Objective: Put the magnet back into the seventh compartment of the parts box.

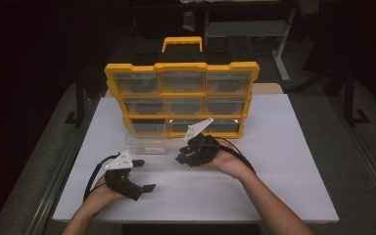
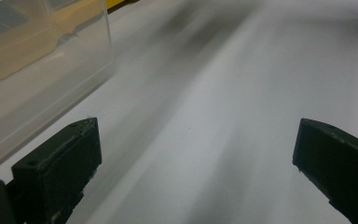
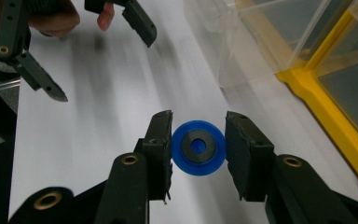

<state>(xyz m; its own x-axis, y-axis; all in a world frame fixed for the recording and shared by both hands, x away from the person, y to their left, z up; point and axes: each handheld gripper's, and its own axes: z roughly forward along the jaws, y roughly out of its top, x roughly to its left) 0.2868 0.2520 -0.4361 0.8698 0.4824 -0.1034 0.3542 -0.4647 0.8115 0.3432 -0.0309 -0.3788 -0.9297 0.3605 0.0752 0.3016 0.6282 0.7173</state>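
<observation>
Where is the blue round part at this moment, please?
In the right gripper view, the blue round part sits clamped between the jaws of the right gripper, above the white table and near the pulled-out clear drawer of the yellow organizer.

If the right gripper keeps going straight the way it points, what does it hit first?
Probably the left gripper: beyond the right gripper, shut on the blue disc, lies bare white table, then those open jaws. The clear drawer sits off to the side. Depth is uncertain.
</observation>
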